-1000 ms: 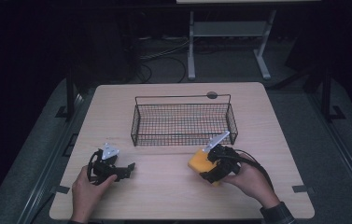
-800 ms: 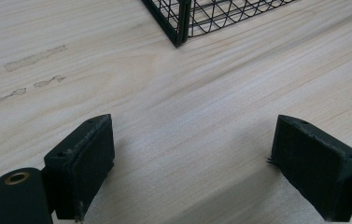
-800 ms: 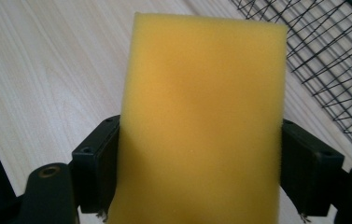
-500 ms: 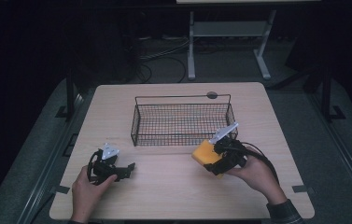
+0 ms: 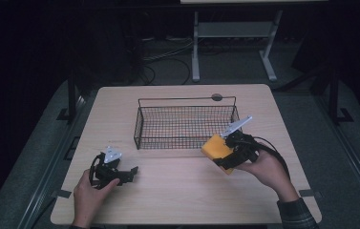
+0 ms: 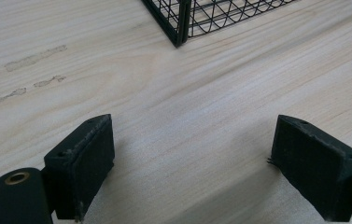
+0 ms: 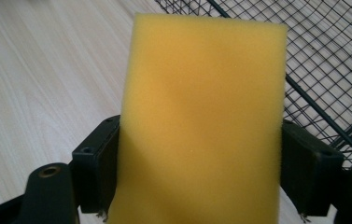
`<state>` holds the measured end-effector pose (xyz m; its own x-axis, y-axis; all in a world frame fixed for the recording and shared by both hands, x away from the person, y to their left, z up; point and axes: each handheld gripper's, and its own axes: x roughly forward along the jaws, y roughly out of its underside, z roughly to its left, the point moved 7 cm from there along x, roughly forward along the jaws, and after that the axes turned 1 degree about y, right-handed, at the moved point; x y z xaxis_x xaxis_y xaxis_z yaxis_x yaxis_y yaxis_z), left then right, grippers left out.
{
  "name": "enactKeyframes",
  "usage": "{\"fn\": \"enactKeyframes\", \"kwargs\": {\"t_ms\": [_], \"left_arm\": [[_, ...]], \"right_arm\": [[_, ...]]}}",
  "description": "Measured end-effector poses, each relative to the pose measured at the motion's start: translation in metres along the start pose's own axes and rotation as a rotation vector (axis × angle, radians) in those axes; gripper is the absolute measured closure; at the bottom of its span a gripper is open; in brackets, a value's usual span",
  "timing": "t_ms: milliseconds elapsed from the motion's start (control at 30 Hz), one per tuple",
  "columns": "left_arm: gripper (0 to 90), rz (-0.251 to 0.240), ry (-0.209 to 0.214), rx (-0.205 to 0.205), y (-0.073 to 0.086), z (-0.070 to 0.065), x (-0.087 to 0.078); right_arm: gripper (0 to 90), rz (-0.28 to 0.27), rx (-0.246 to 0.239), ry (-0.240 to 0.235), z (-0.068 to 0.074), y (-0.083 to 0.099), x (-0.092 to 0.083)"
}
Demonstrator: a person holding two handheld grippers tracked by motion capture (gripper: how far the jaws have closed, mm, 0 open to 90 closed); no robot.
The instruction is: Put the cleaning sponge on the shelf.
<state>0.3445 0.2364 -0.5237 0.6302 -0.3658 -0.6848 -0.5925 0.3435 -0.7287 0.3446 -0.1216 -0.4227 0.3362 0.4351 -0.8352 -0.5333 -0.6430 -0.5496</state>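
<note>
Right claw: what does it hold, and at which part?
The right claw holds the yellow sponge by its two side edges, near the lower end.

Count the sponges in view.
1: a yellow sponge, clamped in the right tool just outside the basket's near right corner. The basket looks empty; nothing seems hidden.

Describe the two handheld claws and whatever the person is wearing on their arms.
Both claws, left claw and right claw, are black with blocky rectangular pads. Each carries a grey three-cornered plate on top and trails a black cable. The right arm wears a dark plaid sleeve.
</note>
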Motion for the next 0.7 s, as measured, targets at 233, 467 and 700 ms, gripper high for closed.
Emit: {"fn": "enactKeyframes", "kwargs": {"t_ms": [233, 467, 700], "left_arm": [[12.5, 0.002, -0.001, 0.003, 0.000, 0.000, 0.000], [12.5, 0.003, -0.001, 0.003, 0.000, 0.000, 0.000], [12.5, 0.003, -0.001, 0.003, 0.000, 0.000, 0.000]], "right_arm": [[23.8, 0.003, 0.016, 0.004, -0.011, 0.000, -0.003], [23.8, 0.010, 0.016, 0.021, -0.020, -0.004, -0.007], [23.8, 0.017, 0.022, 0.036, -0.031, -0.012, -0.008]]}}
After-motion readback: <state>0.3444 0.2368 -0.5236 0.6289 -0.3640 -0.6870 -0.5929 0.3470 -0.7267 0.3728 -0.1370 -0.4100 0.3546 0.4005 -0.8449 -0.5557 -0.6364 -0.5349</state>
